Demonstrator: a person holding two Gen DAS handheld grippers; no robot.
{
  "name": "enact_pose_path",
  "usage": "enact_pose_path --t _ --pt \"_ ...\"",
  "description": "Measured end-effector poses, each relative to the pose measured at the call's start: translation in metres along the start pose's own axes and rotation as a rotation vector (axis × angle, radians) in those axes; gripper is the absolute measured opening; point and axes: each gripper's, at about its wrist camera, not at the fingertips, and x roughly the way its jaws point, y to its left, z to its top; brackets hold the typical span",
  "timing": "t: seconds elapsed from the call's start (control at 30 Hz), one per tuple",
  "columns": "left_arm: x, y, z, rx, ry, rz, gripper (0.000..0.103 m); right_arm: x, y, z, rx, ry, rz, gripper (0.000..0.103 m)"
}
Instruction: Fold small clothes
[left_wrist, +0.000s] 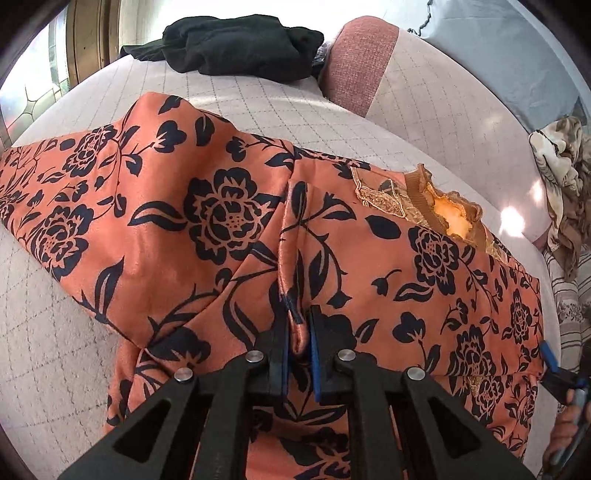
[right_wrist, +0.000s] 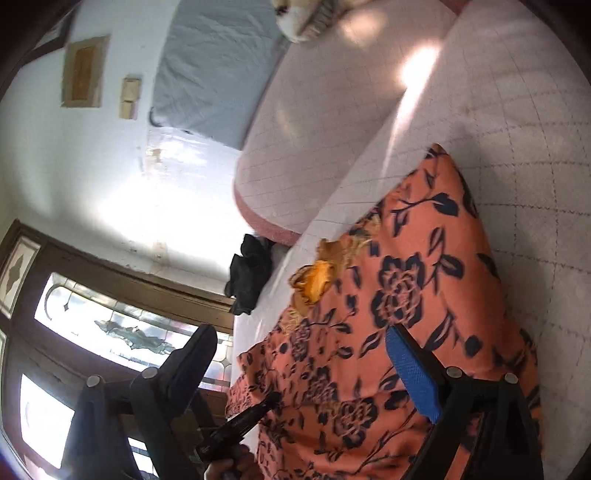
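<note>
The orange flowered garment (left_wrist: 229, 221) lies spread on the bed (left_wrist: 55, 350). The left hand-held gripper (left_wrist: 300, 332) pinches a raised fold near its middle. The right hand-held gripper (right_wrist: 306, 373) hangs wide apart over the garment's right side, holding nothing.

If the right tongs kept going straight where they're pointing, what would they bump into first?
Probably the orange flowered garment. The right tongs are open and aimed across it, near its gold neckline. Depth is hard to judge here.

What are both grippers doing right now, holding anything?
Left gripper: shut on a pinched ridge of the orange satin garment with dark floral print.
Right gripper: open, holding nothing.
</note>
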Motion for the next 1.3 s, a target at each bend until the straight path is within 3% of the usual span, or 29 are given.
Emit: enact_pose_path --t 0.03,0.07,0.1,0.2,0.27,0.37,0.4,0.47,0.57,0.6,0.67,0.73,0.8,0.9,0.93,1.03,1.1,1.13,1.2,1.3 --pt "-0.001 0.001 0.0 -0.001 0.006 -0.001 0.011 0.007 -0.022 0.006 0.055 0.006 -0.121 0.094" --pt "-0.003 0.002 0.0 0.002 0.012 -0.004 0.011 0.006 -0.042 0.008 0.151 -0.005 -0.121 0.087" --pt "0.005 -0.003 0.004 0.009 0.011 -0.005 0.011 -0.002 -0.047 0.009 0.208 -0.034 -0.053 0.087" --pt "0.006 -0.003 0.002 0.037 -0.006 -0.005 0.011 -0.014 -0.02 0.018 0.102 -0.062 -0.017 0.093" --pt "0.005 -0.003 0.0 0.05 -0.02 -0.004 0.012 -0.002 -0.013 0.03 0.062 -0.019 0.005 0.093" --pt "0.004 -0.002 0.0 0.048 -0.016 -0.014 0.012 0.029 -0.034 0.057 0.061 0.038 -0.133 0.093" --pt "0.005 -0.001 0.001 0.046 -0.011 -0.019 0.012 0.029 -0.046 0.066 0.099 0.011 -0.142 0.092" --pt "0.006 0.0 0.002 0.05 -0.009 -0.03 0.012 0.019 -0.046 0.074 0.158 -0.049 -0.104 0.094" --pt "0.005 0.0 0.0 0.062 -0.026 -0.026 0.012 0.025 -0.019 0.08 0.048 -0.021 -0.019 0.094" --pt "0.005 -0.001 -0.001 0.069 -0.034 -0.023 0.012 0.032 -0.017 0.083 0.005 -0.012 -0.038 0.094" --pt "0.004 -0.002 -0.001 0.083 -0.037 -0.023 0.012 0.05 -0.037 0.093 0.01 0.012 -0.233 0.092" --pt "0.004 0.0 0.002 0.079 -0.022 -0.04 0.012 0.039 -0.044 0.095 0.078 -0.066 -0.173 0.093" --pt "0.004 0.003 0.008 0.061 -0.001 -0.065 0.012 0.023 -0.025 0.084 0.034 -0.116 -0.108 0.094" --pt "-0.011 0.017 0.01 0.018 -0.01 -0.076 0.021 0.015 0.008 0.048 -0.063 -0.039 -0.083 0.094" --pt "-0.021 0.025 0.009 0.005 -0.027 -0.088 0.025 0.015 0.018 0.033 -0.095 -0.006 -0.08 0.094" --pt "-0.057 0.068 0.007 -0.073 -0.086 -0.122 0.049 0.006 0.024 -0.011 -0.153 0.046 -0.079 0.094" --pt "-0.08 0.109 0.01 -0.155 -0.145 -0.125 0.06 0.008 0.013 -0.026 -0.174 0.062 -0.211 0.094" --pt "-0.088 0.134 0.013 -0.209 -0.167 -0.123 0.062 0.007 0.006 -0.031 -0.168 0.062 -0.26 0.094" --pt "-0.092 0.189 0.023 -0.35 -0.184 -0.137 0.063 -0.001 0.003 -0.041 -0.143 0.048 -0.213 0.094" --pt "-0.084 0.27 0.041 -0.575 -0.197 -0.138 0.063 -0.012 0.023 -0.056 -0.209 0.032 -0.186 0.094"
